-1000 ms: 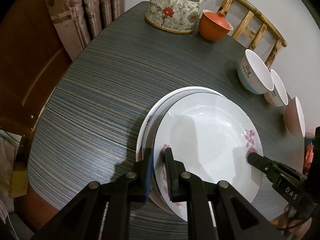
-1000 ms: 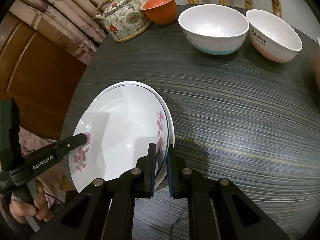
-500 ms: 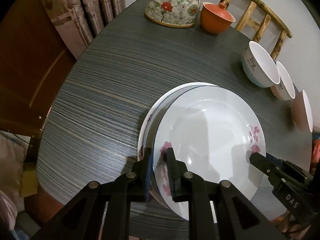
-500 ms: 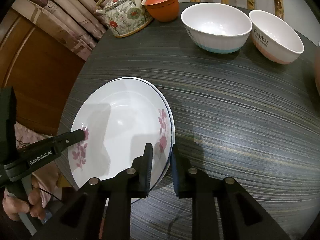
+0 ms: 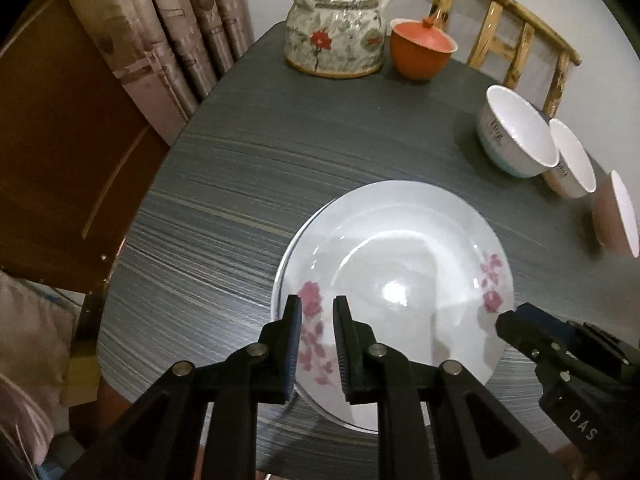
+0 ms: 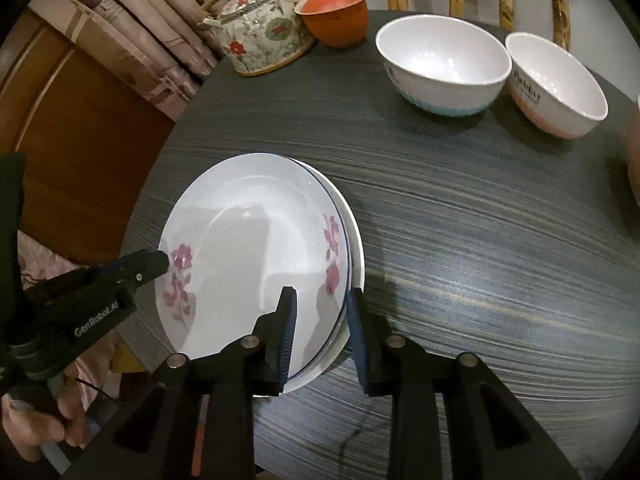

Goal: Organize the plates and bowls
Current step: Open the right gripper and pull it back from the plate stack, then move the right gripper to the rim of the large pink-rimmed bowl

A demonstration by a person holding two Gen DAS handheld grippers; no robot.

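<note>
A white plate with pink flowers lies on top of a stack of plates on the dark striped table. My left gripper is open, its jaws apart over the plate's near rim. My right gripper is open, straddling the stack's edge without gripping it; it also shows in the left wrist view. Three bowls stand at the right: a white and blue one, a white and pink one, and a pinkish one.
A floral teapot and an orange lidded cup stand at the table's far edge. A wooden chair back is behind the bowls. Curtains and a wooden panel are to the left.
Both grippers have let go of the top plate and opened. The plate now rests flat on the stack. The left gripper has drawn back and risen a little.
</note>
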